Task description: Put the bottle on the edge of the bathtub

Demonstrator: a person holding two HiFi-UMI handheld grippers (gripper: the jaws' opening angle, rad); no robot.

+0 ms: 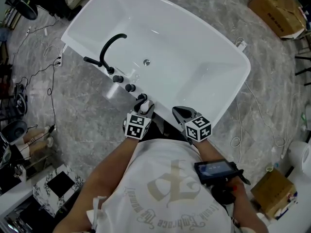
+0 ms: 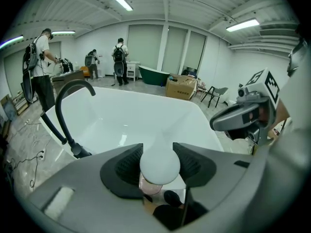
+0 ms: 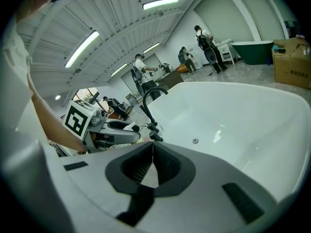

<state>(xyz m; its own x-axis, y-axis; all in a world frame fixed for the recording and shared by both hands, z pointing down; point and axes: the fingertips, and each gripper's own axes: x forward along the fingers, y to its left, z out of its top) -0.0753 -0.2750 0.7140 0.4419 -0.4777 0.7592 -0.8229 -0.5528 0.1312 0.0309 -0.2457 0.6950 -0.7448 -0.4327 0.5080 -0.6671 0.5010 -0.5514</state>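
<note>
The bottle (image 2: 160,166), with a round white cap over a clear pinkish body, stands between the jaws of my left gripper (image 2: 159,159); the cap touches both pads. From the head view the bottle (image 1: 142,100) is upright on the near rim of the white bathtub (image 1: 90,50), with the left gripper (image 1: 143,103) around it. My right gripper (image 1: 178,112) hovers just to its right over the same rim. In the right gripper view the right gripper (image 3: 153,147) is shut and holds nothing.
A black curved faucet (image 1: 110,48) and two black knobs (image 1: 124,83) stand on the rim left of the bottle. A drain (image 1: 146,61) sits in the tub floor. Cardboard boxes (image 1: 277,6) and cables (image 1: 41,74) lie on the floor. People (image 2: 119,57) stand far back.
</note>
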